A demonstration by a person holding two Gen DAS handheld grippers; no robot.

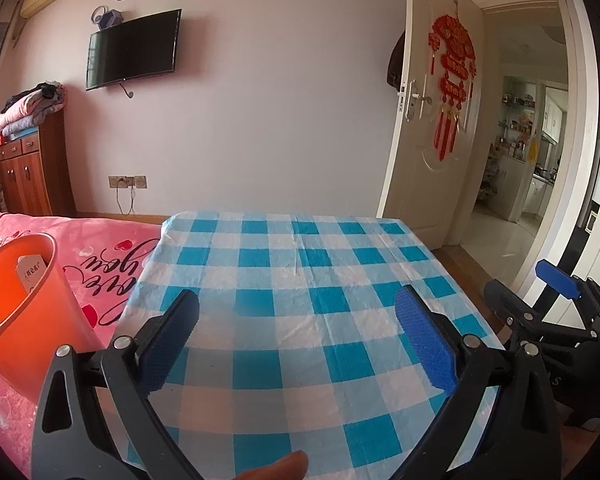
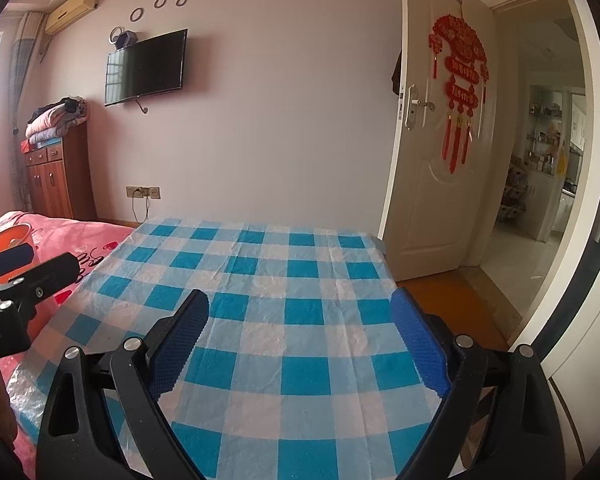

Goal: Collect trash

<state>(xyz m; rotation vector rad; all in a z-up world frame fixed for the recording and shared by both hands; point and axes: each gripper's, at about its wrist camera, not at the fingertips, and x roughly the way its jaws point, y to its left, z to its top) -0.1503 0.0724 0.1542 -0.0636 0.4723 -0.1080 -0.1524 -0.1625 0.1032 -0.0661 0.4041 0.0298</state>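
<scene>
While both tools are held low over the bench [image 1: 300,280], the left claw [image 1: 296,320] is seen spread wide with nothing between its blue pads, and the right claw [image 2: 300,320] is likewise spread wide and empty. A fingertip [image 1: 280,466] is glimpsed at six o'clock in the left view. The bench is covered by a blue-and-white checked cloth [image 2: 292,280]. At nine o'clock in the left view, an orange bin [image 1: 24,292] is set on the pink bedspread [image 1: 112,252], just beside the bench, and a piece of card trash [image 1: 30,268] is held inside it. Farther off, a wall-mounted television [image 1: 134,50] is seen at eleven o'clock and an open door [image 1: 432,120] at two o'clock.
</scene>
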